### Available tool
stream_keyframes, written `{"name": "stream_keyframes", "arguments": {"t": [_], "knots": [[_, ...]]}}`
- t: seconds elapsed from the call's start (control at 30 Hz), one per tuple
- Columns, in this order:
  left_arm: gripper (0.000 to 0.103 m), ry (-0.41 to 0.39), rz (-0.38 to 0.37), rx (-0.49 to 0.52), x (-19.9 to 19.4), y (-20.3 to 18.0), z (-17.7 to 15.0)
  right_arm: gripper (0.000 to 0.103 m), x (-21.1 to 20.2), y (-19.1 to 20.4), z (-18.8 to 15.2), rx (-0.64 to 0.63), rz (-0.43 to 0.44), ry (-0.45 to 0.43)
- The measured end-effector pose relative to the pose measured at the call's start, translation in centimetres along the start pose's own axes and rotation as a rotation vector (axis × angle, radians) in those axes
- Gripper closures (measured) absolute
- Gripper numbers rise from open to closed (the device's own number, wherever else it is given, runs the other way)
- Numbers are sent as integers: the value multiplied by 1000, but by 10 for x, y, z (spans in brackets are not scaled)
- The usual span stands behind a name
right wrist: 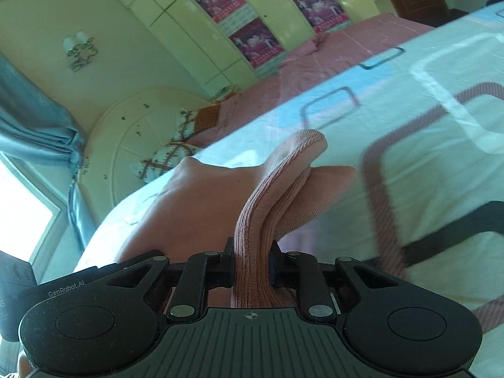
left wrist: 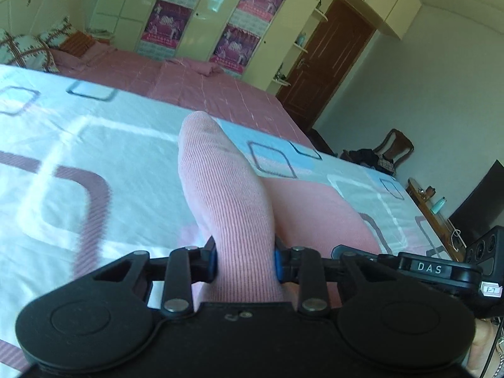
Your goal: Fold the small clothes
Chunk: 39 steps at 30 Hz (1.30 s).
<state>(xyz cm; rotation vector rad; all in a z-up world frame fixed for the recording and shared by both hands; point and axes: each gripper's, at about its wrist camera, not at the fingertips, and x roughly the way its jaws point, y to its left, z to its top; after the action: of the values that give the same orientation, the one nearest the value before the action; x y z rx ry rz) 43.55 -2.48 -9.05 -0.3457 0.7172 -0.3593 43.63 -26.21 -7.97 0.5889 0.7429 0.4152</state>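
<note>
Over white patterned quilt [left wrist: 94,132] on pink-sheeted bed [left wrist: 195,78]: pink ribbed knit garment [left wrist: 220,189], partly lifted, unfolded yet. Black left gripper [left wrist: 245,264] clamped on one edge, black right gripper [right wrist: 251,261] pinching another. Folding barely begun; flattening, creasing left.
</note>
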Motion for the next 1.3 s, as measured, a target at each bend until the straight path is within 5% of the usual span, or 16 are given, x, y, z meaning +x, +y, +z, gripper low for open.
{"name": "stream_keyframes", "arguments": {"t": [0.3, 0.57, 0.77, 0.87, 1.1, 1.3], "knots": [[74, -64, 45, 19, -95, 140, 38, 85, 89, 148, -41, -34, 70, -17], [74, -80, 108, 30, -120, 249, 70, 85, 203, 236, -64, -65, 95, 5], [73, -46, 179, 92, -95, 294, 52, 85, 266, 240, -77, -75, 45, 60], [63, -54, 196, 90, -91, 314, 33, 85, 283, 224, -86, -54, 4, 88], [41, -48, 226, 85, -97, 313, 40, 79, 279, 194, -85, 5, -43, 100], [44, -123, 241, 104, -112, 307, 56, 79, 262, 221, -69, -110, -72, 20]]}}
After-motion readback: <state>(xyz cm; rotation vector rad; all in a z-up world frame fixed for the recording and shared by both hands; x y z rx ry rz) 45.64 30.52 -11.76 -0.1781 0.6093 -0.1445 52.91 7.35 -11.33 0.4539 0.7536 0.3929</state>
